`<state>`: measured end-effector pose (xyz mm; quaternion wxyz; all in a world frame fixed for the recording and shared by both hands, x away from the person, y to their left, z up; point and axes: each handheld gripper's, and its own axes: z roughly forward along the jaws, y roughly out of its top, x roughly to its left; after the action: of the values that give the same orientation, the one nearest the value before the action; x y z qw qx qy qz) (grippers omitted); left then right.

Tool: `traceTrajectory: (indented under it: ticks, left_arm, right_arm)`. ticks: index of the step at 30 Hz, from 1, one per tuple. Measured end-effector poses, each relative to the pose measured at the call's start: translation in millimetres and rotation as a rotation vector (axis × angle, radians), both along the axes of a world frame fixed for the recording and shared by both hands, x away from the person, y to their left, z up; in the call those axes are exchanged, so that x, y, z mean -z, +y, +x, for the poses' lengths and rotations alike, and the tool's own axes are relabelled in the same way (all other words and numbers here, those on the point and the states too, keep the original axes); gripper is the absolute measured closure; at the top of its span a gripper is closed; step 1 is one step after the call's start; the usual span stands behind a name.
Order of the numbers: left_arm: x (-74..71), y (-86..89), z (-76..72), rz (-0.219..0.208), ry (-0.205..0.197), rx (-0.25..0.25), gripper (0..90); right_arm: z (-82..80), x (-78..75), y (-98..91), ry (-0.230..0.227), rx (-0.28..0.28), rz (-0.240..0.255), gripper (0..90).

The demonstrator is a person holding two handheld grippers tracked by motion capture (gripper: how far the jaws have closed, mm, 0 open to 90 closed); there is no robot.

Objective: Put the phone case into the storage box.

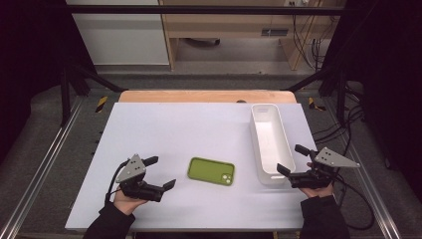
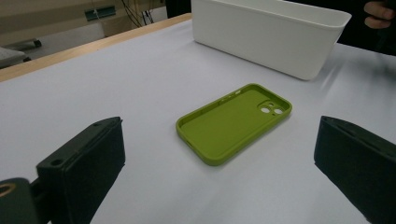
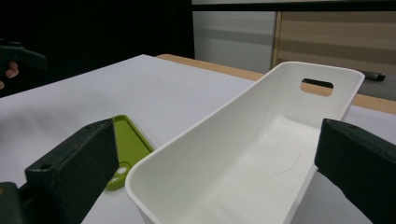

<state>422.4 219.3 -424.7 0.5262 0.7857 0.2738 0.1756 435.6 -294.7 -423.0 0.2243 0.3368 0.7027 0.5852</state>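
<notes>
Both our grippers, left gripper (image 1: 161, 172) and right gripper (image 1: 293, 159), have jaws wide, holding nothing. Green phone case (image 1: 211, 171) lies flat mid-tabletop (image 1: 164, 129); from the right, the white bin (image 3: 196, 154) half hides it.

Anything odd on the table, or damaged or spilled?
Nothing stands out. The green phone case lies flat, hollow side up, intact, apart from the white bin, which stands upright and empty. Left gripper and right gripper are open, holding nothing.

Phone case (image 1: 211, 171) on table (image 1: 164, 129), left of bin (image 1: 270, 142).
</notes>
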Motion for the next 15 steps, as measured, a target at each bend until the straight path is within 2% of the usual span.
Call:
traceTrajectory:
  ticks: [15]
  left_arm:
    - [-5.1, -28.6, 1.3, 0.036, 0.025, 0.046, 1.5]
  right_arm:
    - [0.0, 0.6, 0.8, -0.001, -0.007, -0.008, 0.2]
